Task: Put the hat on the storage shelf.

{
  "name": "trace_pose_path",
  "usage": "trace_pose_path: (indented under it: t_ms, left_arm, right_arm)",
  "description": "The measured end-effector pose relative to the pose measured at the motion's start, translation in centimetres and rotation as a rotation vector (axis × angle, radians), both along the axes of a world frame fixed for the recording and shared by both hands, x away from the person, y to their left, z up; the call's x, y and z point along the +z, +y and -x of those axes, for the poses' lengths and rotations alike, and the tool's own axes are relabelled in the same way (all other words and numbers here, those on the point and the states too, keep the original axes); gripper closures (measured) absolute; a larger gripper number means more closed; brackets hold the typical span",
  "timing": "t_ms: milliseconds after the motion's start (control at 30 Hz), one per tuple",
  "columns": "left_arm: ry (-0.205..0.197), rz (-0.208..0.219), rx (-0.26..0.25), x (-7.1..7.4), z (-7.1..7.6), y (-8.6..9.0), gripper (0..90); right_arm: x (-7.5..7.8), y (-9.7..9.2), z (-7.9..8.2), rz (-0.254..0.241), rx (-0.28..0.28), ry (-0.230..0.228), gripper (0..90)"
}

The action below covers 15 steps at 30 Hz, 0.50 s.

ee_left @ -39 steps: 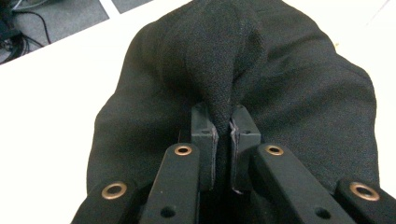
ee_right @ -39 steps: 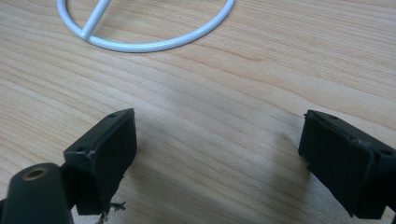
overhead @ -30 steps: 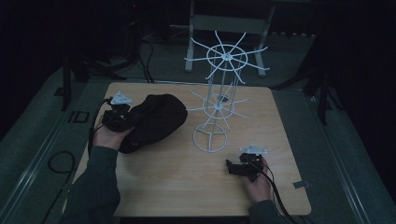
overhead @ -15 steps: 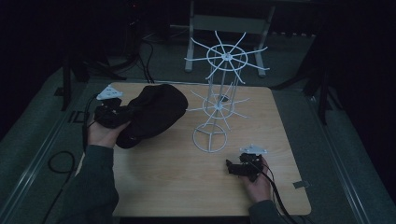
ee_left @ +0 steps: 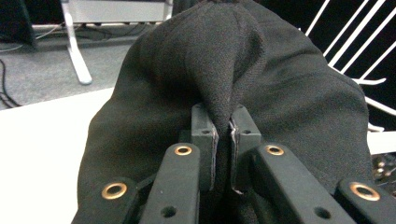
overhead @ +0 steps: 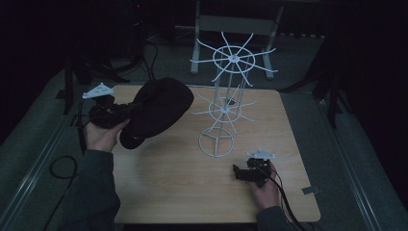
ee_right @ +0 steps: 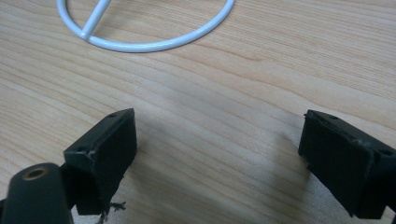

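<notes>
Clamping a fold of the black fabric item, the left gripper has its two jaws pressed together with only the pinched cloth between the pads. In the high view the left gripper sits over the left edge of the wooden table, and the black fabric item hangs bunched from it, raised off the tabletop, extending toward the white wire rack. The rack stands upright near the table's middle, its ring base resting flat on the wood.

The right gripper sits low at the near right part of the table, just beside the ring base. Its jaws stand wide apart with nothing but bare wood between them.
</notes>
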State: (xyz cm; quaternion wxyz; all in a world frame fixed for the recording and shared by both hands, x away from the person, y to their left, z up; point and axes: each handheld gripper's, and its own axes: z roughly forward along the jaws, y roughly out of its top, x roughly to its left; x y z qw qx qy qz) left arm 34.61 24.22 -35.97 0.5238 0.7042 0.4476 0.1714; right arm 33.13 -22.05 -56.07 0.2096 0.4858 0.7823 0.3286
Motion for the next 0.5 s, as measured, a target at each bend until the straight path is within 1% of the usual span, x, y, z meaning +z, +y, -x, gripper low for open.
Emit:
trace_pose_path:
  t_ms: [33, 100, 167, 233, 333, 500]
  left_arm:
    - [0.000, 0.000, 0.000, 0.00, 0.00, 0.00, 84.2]
    - [-0.004, 0.024, 0.000, 0.10, 0.00, 0.17, 84.3]
    - [-0.004, 0.024, 0.000, 0.10, 0.00, 0.17, 84.2]
    - [-0.010, 0.044, -0.004, 0.22, 0.02, 0.33, 84.2]
    - [-0.013, 0.052, -0.006, 0.26, 0.01, 0.34, 84.2]
    - [-0.022, 0.069, -0.023, 0.39, -0.02, 0.29, 84.2]
  right_arm:
    - [0.00, 0.00, 0.00, 0.000, 0.000, 0.000, 11.1]
    - [0.00, 0.00, 0.00, 0.000, 0.000, 0.000, 11.1]
    - [0.00, 0.00, 0.00, 0.000, 0.000, 0.000, 11.1]
    - [0.00, 0.01, 0.00, -0.001, 0.000, 0.000, 11.1]
    - [0.00, 0.00, 0.00, 0.000, 0.000, 0.001, 11.1]
    - [0.01, -0.01, 0.00, 0.000, 0.001, 0.001, 11.1]
